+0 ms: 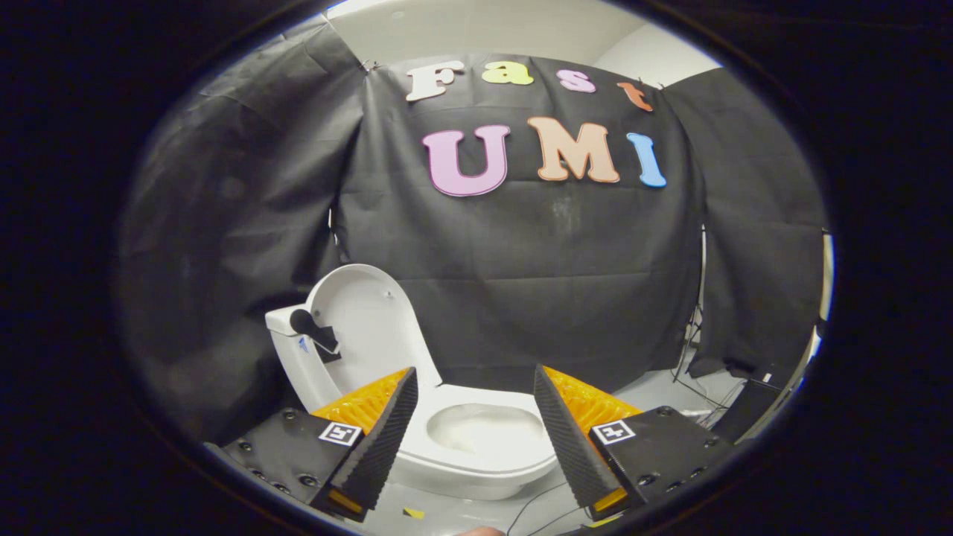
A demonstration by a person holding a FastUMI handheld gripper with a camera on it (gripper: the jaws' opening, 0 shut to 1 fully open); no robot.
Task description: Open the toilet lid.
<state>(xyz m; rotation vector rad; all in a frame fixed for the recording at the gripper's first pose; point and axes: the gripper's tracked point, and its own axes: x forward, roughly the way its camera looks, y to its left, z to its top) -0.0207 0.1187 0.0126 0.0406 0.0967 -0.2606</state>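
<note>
A white toilet stands on the floor just ahead of my fingers. Its lid is raised, standing upright and leaning back against the white tank, beyond my left finger. The seat ring and the open bowl show between the two fingers. A black flush knob sits on the tank beside the lid. My gripper is open, its fingers wide apart with nothing between them, held above the front of the bowl and touching nothing.
Black cloth walls close off the space behind and to both sides of the toilet. Cables trail on the pale floor to the right, near a dark stand. A thin wire lies on the floor in front of the bowl.
</note>
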